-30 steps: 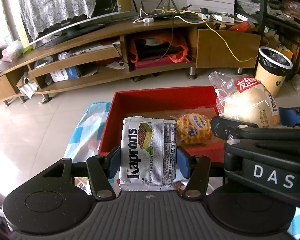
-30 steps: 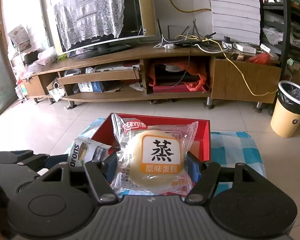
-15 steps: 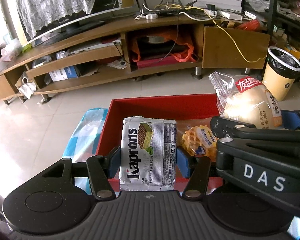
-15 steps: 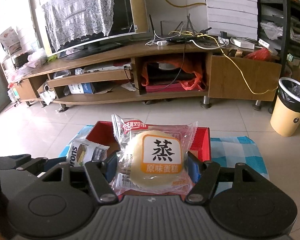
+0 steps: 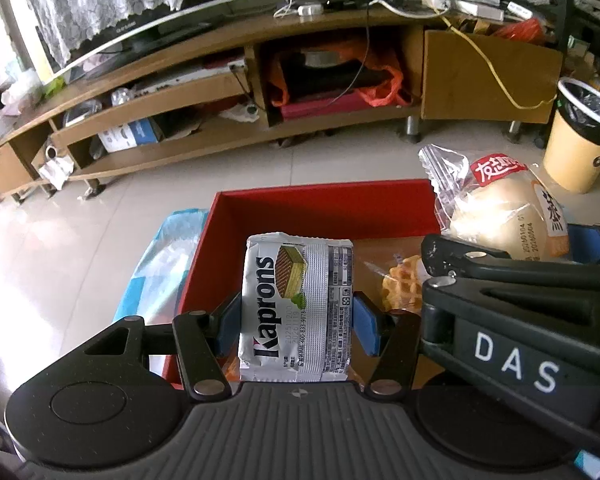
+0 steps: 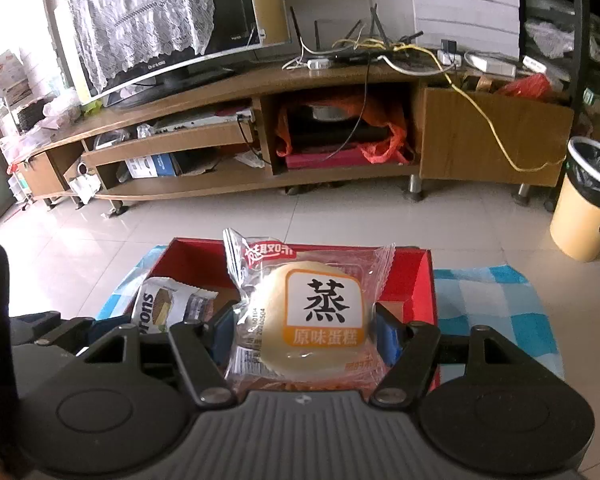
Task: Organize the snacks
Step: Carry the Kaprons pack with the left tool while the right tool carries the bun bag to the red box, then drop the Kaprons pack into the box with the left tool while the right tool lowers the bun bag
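The left gripper [image 5: 296, 322] has its fingers partly closed, clamping a Kaprons wafer pack [image 5: 296, 308] above the red box [image 5: 324, 204]. Just right, the right gripper [image 6: 306, 330] pinches a wrapped steamed cake [image 6: 310, 316] likewise. A waffle packet [image 5: 402, 286] lies inside the box, on a blue checked cloth [image 6: 488, 312]; beyond the tiled floor [image 6: 340, 216] stands a TV cabinet [image 6: 300, 120].

A silver Kaprons wafer pack [image 5: 296, 308] stood upright and a clear-wrapped steamed cake [image 6: 312, 316] faced the camera, both held above the red box [image 5: 324, 210], where a waffle packet [image 5: 402, 284] lay.
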